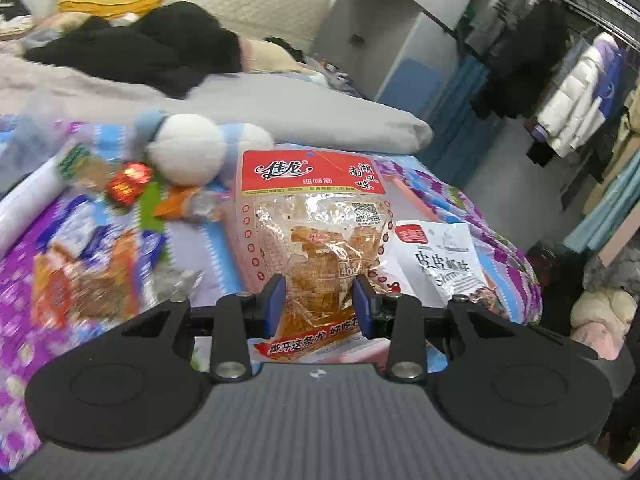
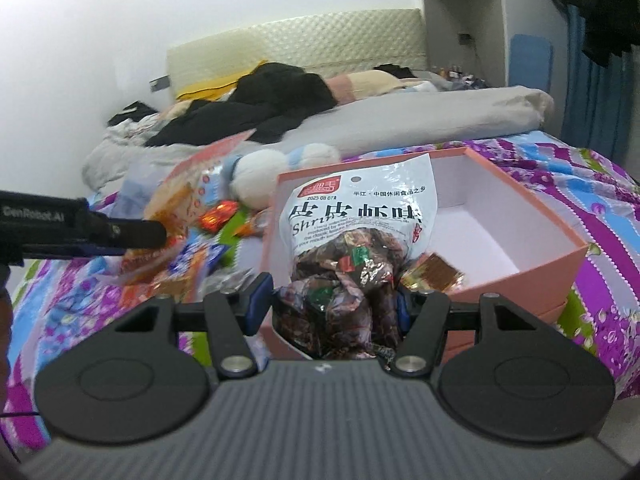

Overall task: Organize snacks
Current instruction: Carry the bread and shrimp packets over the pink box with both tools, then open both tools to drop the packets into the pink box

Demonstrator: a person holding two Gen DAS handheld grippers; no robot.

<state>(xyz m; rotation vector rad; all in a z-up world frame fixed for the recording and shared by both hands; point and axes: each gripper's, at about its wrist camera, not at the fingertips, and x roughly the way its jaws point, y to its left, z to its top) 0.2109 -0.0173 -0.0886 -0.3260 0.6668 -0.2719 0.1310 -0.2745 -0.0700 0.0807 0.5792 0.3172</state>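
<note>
My left gripper (image 1: pixel 319 304) is shut on a big clear bag of orange snack strips with a red header (image 1: pixel 316 216), held upright above the bed. My right gripper (image 2: pixel 331 304) is shut on a white shrimp-flavour snack bag (image 2: pixel 356 232) with dark wrapped pieces, held over the near corner of an open pink box (image 2: pixel 532 268). A gold wrapped snack (image 2: pixel 434 274) lies inside the box. The white bag also shows in the left wrist view (image 1: pixel 440 260). The left gripper's body shows at the left of the right wrist view (image 2: pixel 80 228).
Loose snack packets (image 1: pixel 100 264) and a red wrapped sweet (image 1: pixel 128 188) lie scattered on the purple patterned bedsheet (image 1: pixel 24 272). A white plush toy (image 1: pixel 188 152) sits behind them. A grey duvet (image 1: pixel 300 108) and black clothes (image 1: pixel 132 48) fill the far bed. Hanging clothes (image 1: pixel 576 96) stand at right.
</note>
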